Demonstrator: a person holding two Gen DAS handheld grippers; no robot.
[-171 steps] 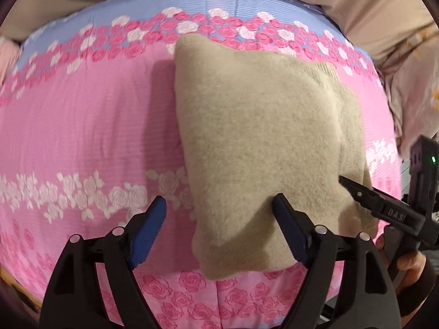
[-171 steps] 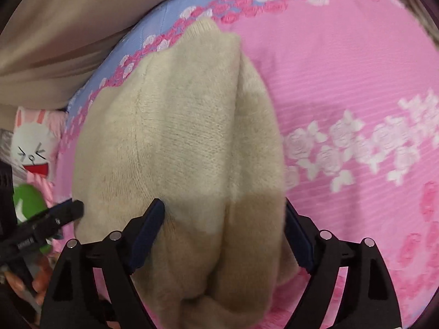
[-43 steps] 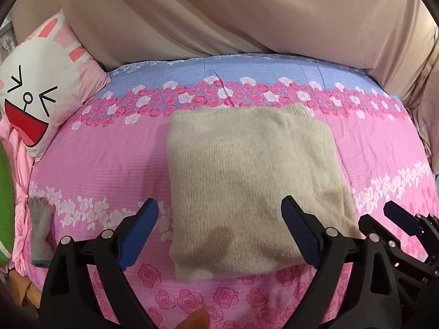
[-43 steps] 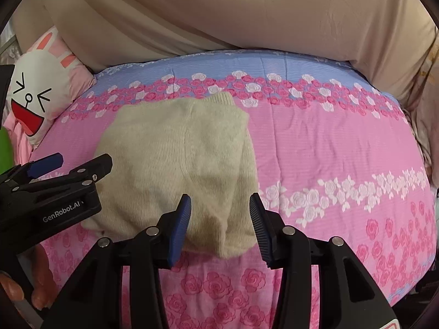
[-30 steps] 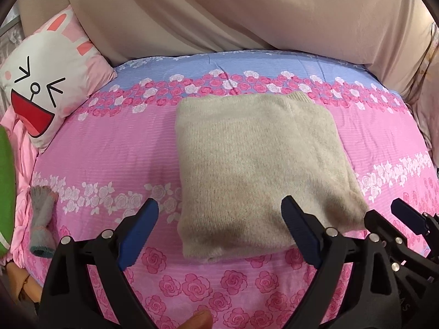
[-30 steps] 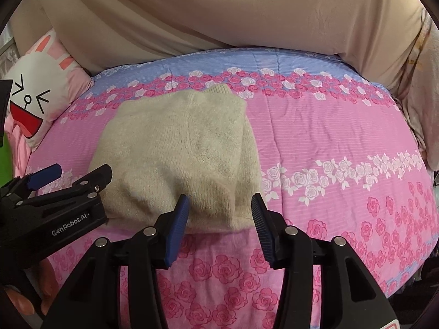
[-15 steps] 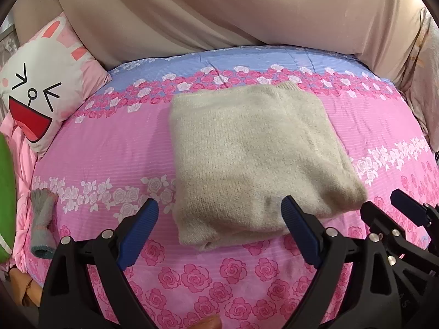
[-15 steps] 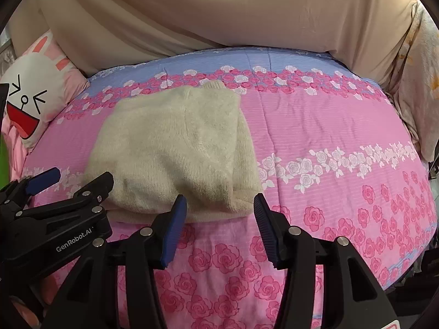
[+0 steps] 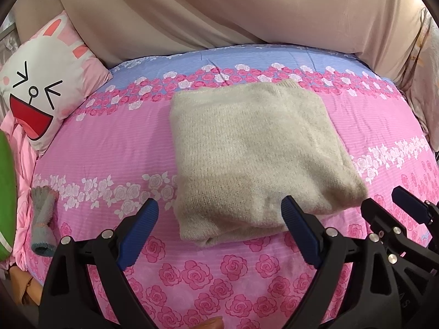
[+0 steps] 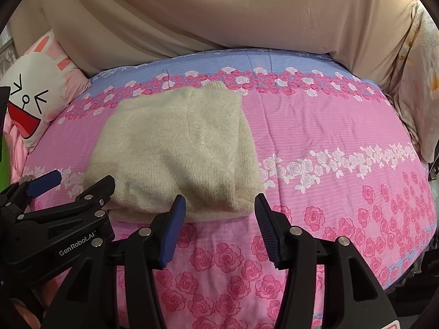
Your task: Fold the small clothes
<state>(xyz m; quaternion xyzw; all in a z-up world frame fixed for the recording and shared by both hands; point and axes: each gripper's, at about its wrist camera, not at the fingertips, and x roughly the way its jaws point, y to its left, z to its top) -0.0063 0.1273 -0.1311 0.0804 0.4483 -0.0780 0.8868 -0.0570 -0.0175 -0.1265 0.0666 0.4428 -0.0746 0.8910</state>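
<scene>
A beige knitted sweater [image 9: 252, 153] lies folded into a rectangle on the pink rose-print bedspread [image 9: 115, 148]; it also shows in the right wrist view [image 10: 175, 150]. My left gripper [image 9: 219, 233] is open and empty, held above the bed just short of the sweater's near edge. My right gripper [image 10: 219, 224] is open and empty, also just short of the near edge, toward the sweater's right corner. Each gripper shows at the side of the other's view.
A white bunny-face pillow [image 9: 41, 93] lies at the left. A small grey glove [image 9: 41, 219] lies on the bed's left edge. A beige curtain [image 9: 233, 11] hangs behind the bed. More cloth [image 10: 419, 87] hangs at the right.
Both grippers have let go of the sweater and drawn back and up. The sweater now lies folded and flat. The right gripper's jaws have opened a little wider.
</scene>
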